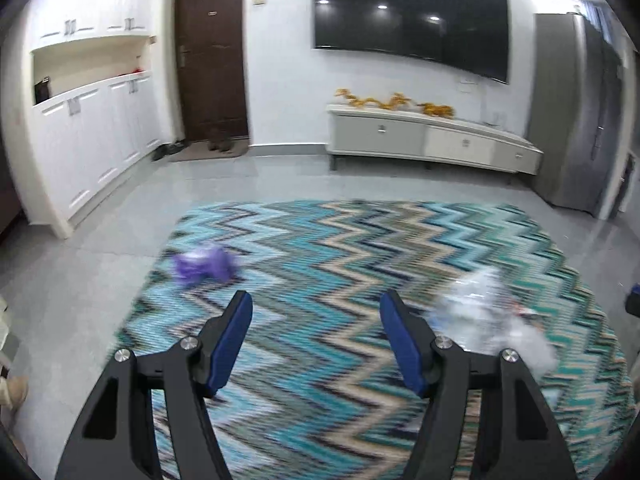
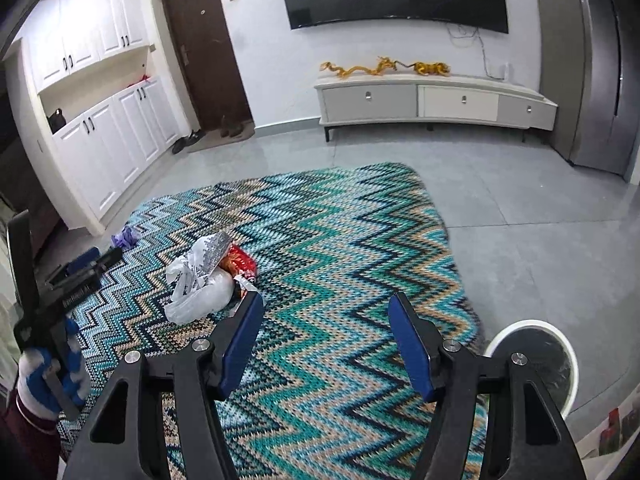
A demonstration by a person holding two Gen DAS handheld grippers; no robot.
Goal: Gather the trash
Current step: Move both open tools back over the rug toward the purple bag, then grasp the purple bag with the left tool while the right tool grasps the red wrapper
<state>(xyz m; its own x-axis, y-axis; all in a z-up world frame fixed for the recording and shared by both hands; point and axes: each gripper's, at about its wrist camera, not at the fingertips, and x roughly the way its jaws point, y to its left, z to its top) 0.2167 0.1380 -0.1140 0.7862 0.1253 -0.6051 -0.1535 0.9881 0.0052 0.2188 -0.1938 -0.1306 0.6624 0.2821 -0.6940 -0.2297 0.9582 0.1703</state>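
Note:
In the left wrist view, a crumpled purple scrap (image 1: 204,264) lies on the zigzag rug (image 1: 320,236), ahead and left of my left gripper (image 1: 316,300). That gripper is open with only rug between its blue pads. A blurred white plastic bag (image 1: 488,316) sits just right of its right finger. The right wrist view shows the same white bag (image 2: 200,280) with a red wrapper (image 2: 240,262) behind it, close to the left finger of my right gripper (image 2: 326,300), which is open and holds nothing. The purple scrap (image 2: 126,236) lies at the rug's far left edge, near the left gripper (image 2: 100,258).
A white round bin with a dark liner (image 2: 532,360) stands on the grey tiles at the rug's right edge. A gloved hand (image 2: 52,364) holds the left tool. White cabinets (image 2: 104,152), a brown door, a TV console (image 2: 432,100) and a grey fridge line the walls.

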